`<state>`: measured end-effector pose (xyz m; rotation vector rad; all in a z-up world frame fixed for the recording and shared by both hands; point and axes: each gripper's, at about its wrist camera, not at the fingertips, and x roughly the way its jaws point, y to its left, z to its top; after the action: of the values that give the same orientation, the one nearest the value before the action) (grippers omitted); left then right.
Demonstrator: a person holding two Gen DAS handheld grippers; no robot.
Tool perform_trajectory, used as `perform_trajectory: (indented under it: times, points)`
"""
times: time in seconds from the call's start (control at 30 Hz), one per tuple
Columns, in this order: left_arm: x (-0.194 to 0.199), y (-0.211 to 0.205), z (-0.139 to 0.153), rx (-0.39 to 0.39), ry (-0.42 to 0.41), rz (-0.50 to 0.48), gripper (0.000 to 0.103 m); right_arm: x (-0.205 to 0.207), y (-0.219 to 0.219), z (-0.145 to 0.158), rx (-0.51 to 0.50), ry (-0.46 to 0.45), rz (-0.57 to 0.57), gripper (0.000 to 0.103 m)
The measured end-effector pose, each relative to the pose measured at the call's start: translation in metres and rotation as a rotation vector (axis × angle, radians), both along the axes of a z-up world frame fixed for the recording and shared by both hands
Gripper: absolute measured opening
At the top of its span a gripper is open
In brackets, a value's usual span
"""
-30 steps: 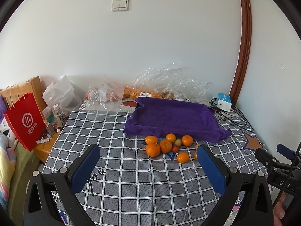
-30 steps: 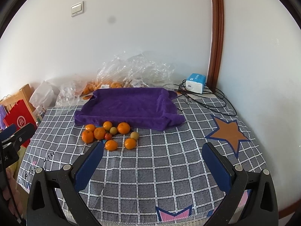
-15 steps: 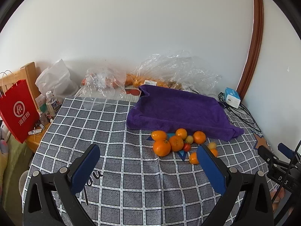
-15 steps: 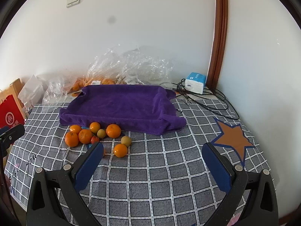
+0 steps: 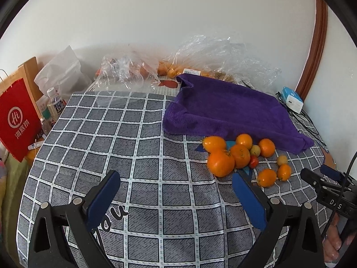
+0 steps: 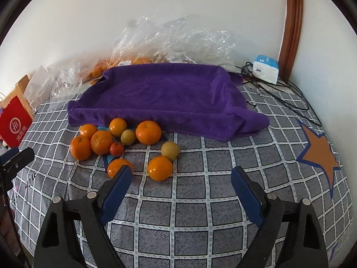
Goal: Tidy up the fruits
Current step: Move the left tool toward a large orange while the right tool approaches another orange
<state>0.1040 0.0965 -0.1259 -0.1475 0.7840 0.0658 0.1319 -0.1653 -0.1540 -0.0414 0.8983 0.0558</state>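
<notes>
Orange fruits (image 6: 148,132), purple towel (image 6: 165,93), grey white-checked tablecloth (image 6: 200,218), red bag (image 5: 16,120).

A home room, checked tablecloth (image 5: 142,147) on a table, shopping bags (image 5: 17,120), wooden door frame (image 6: 293,22)

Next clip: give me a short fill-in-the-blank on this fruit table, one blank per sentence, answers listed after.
1. The loose fruits lie on the checked tablecloth just in front of the ____ towel.
2. The smallest fruit in the cluster, the tomato-like one, is ____ in colour.
3. The right gripper holds ____ between its blue pads.
4. The shape printed on the cloth near the wall is an orange ____.

Answers: purple; red; nothing; star
</notes>
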Motion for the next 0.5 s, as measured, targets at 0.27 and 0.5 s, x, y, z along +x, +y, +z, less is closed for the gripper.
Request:
perform_trajectory:
  times: [0.27, 0.5]
  points:
    - [0.010, 0.010, -0.019, 0.013, 0.022, -0.003, 0.087, 0.011, 0.015, -0.013, -0.024, 0.018, 0.033, 0.081]
    - [0.011, 0.015, -0.032, -0.019, 0.048, 0.007, 0.078, 0.015, 0.016, -0.017, 0.000, 0.005, 0.034, 0.071]
